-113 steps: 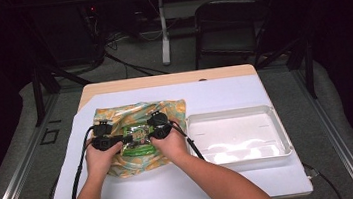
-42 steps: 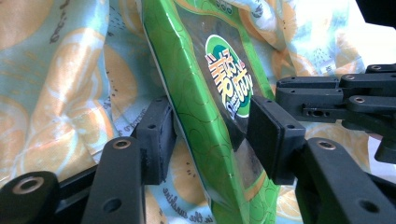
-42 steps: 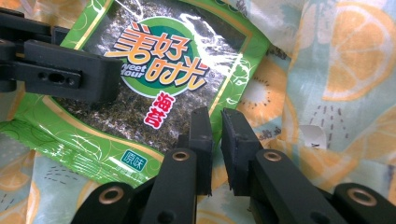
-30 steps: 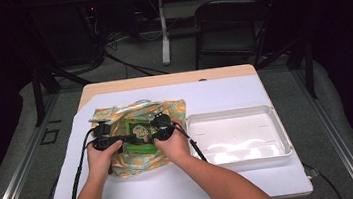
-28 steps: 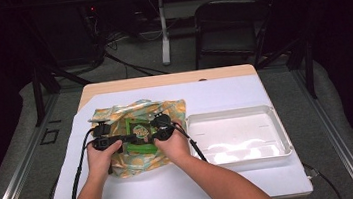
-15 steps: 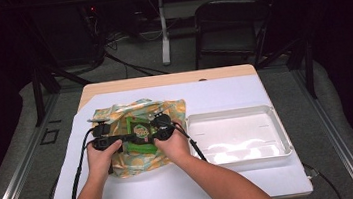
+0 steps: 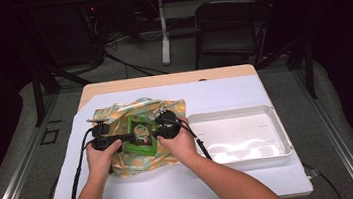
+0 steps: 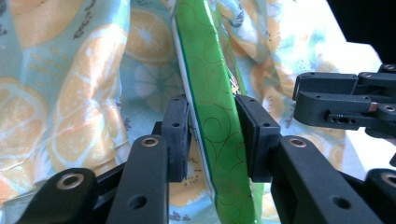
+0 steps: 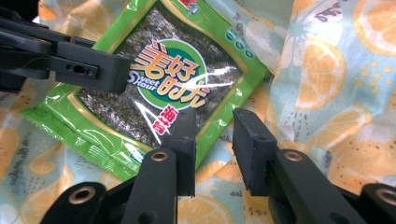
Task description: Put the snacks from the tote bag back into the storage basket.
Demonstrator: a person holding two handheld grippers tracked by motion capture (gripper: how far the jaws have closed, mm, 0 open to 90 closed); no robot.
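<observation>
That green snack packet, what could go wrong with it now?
The left tongs pinch the green snack packet edge-on, closing in, so its contents might get crushed. The right tongs have just been opening with nothing between them, so the packet hangs from one grip and may twist or slip. It could fall onto the orange-print cloth, not into the white tray.

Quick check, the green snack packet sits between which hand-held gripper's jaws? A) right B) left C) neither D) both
B: in the left gripper view the green packet stands edge-on between the left hand-held gripper pads, while the right hand-held gripper has its jaws apart with a bare gap.
</observation>
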